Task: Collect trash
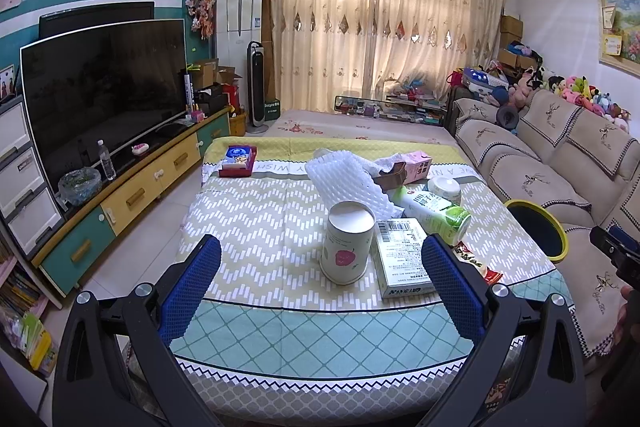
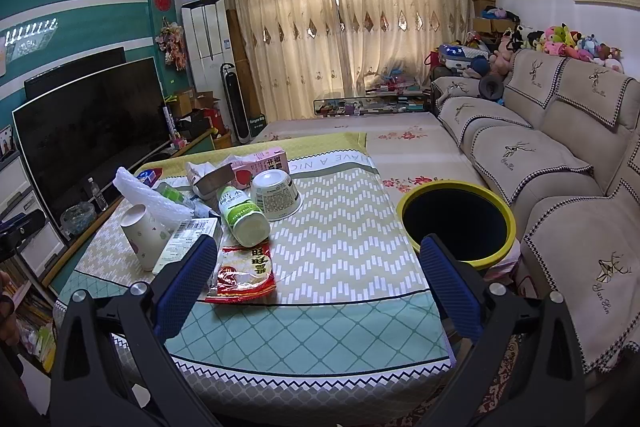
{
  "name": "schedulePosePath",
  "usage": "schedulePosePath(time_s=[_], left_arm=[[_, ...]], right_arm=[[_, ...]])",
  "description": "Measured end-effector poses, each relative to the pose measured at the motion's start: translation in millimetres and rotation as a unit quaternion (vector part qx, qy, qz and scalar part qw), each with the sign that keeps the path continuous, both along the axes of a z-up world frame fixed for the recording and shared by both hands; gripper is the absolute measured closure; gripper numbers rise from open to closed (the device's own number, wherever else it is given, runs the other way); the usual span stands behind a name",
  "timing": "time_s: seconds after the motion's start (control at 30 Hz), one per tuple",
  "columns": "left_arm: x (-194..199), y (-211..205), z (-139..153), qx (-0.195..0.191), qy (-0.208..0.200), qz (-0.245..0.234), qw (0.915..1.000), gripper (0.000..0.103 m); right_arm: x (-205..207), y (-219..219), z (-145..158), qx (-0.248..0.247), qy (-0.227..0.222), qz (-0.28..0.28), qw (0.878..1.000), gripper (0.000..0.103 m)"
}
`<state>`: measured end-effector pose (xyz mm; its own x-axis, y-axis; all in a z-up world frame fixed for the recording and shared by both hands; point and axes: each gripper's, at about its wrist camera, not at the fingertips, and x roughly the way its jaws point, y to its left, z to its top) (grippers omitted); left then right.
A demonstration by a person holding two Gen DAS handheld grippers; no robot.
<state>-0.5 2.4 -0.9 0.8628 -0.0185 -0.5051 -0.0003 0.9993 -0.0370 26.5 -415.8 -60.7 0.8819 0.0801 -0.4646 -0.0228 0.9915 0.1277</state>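
Observation:
Trash lies on the cloth-covered table (image 1: 248, 227): an upside-down paper cup (image 1: 347, 245), a white carton box (image 1: 402, 257), a green-capped bottle (image 1: 436, 213) on its side, white foam wrap (image 1: 348, 183), a pink milk carton (image 1: 416, 165), a white bowl (image 1: 444, 189) and a red snack wrapper (image 2: 244, 273). A yellow-rimmed black bin (image 2: 458, 223) stands right of the table. My left gripper (image 1: 320, 251) is open, just short of the cup. My right gripper (image 2: 316, 259) is open, between the wrapper and the bin.
A beige sofa (image 2: 560, 155) runs along the right, close behind the bin. A TV (image 1: 104, 95) on a low cabinet (image 1: 132, 203) lines the left. A red and blue box (image 1: 238, 161) sits at the table's far left corner.

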Motion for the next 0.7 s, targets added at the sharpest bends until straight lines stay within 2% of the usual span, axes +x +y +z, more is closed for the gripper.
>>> schedulePosePath(time_s=[0.47,0.7], left_arm=[[1,-2,-1,0.001,0.001,0.000,1.0000,0.004],[2,3,-3,-0.005,0.003,0.002,1.0000,0.004]], right_arm=[[6,6,-3,0.001,0.008,0.005,1.000,0.006],[23,22,-12,-0.005,0.024,0.035,0.999,0.006]])
